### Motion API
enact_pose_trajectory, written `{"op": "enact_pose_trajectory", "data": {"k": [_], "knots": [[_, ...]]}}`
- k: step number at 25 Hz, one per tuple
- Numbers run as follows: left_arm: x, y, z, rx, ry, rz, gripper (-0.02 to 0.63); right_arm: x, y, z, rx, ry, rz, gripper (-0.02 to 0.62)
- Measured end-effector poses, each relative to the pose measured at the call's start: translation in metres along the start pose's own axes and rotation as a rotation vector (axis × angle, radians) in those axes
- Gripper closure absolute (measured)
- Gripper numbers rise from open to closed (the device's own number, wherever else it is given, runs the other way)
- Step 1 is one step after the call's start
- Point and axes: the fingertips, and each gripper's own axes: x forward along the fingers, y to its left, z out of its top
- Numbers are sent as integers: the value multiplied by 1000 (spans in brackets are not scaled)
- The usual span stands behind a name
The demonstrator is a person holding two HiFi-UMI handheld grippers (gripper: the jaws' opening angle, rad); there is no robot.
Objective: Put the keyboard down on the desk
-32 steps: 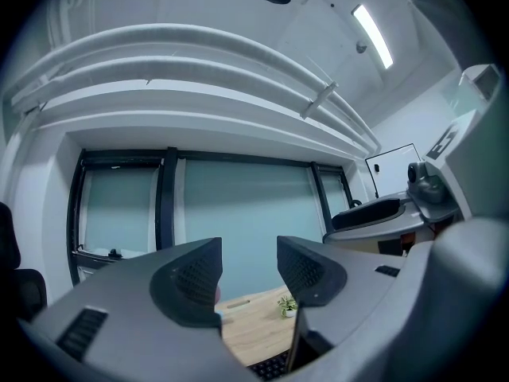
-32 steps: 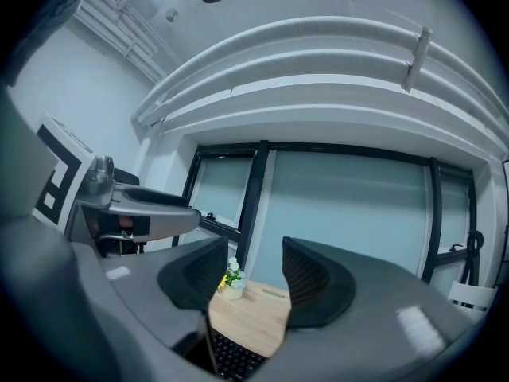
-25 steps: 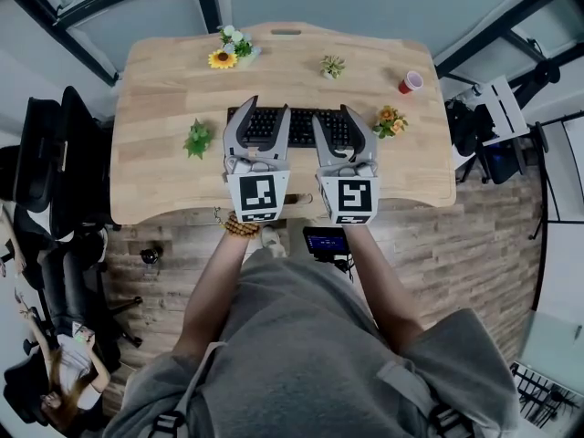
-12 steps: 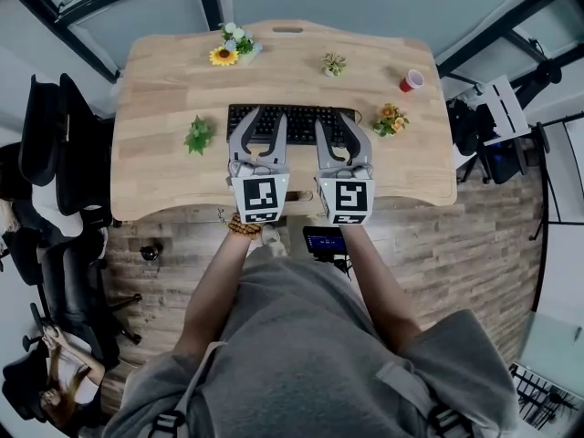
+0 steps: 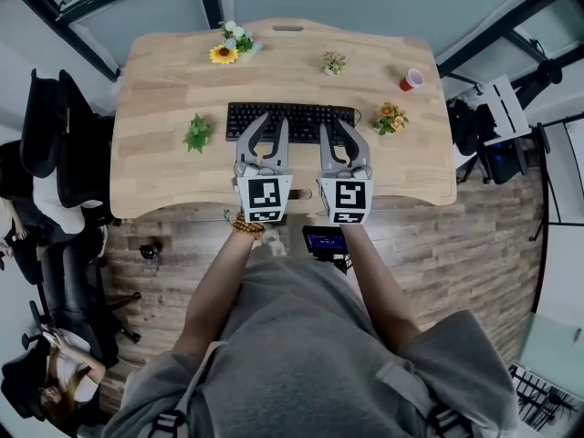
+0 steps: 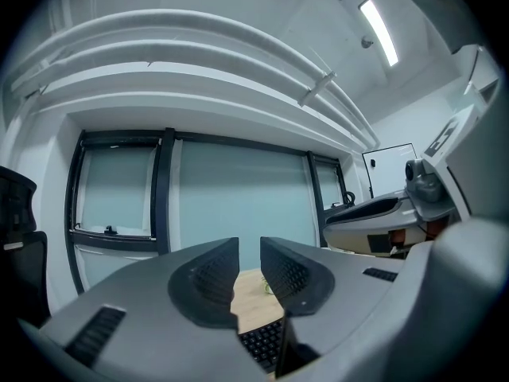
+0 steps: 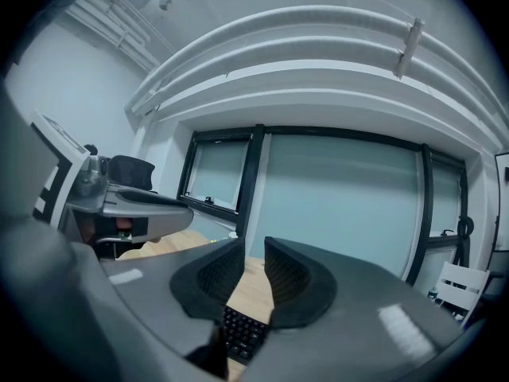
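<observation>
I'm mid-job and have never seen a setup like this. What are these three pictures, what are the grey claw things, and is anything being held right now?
There is no robot here: a person holds a two-jaw gripper in each hand. The head view comes from a camera on the person's head, looking steeply down. In it the left gripper and right gripper reach over a wooden desk. The other two pictures come from cameras riding on each gripper, looking along its own grey jaws.

On the desk lie a black keyboard, a sunflower bunch, small plants and a red cup.

Both pairs of jaws have just been closing, but a narrow gap shows and nothing sits between them. The keyboard shows below them, so nothing is held.
</observation>
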Motion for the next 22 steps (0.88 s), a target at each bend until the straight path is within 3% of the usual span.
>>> {"op": "enact_pose_trajectory", "data": {"k": [18, 22], "knots": [[-3, -15, -39, 23, 62, -8, 574, -6, 4, -29, 5, 56, 15, 531], [-4, -14, -46, 23, 74, -13, 597, -7, 5, -38, -10, 79, 11, 580]]}}
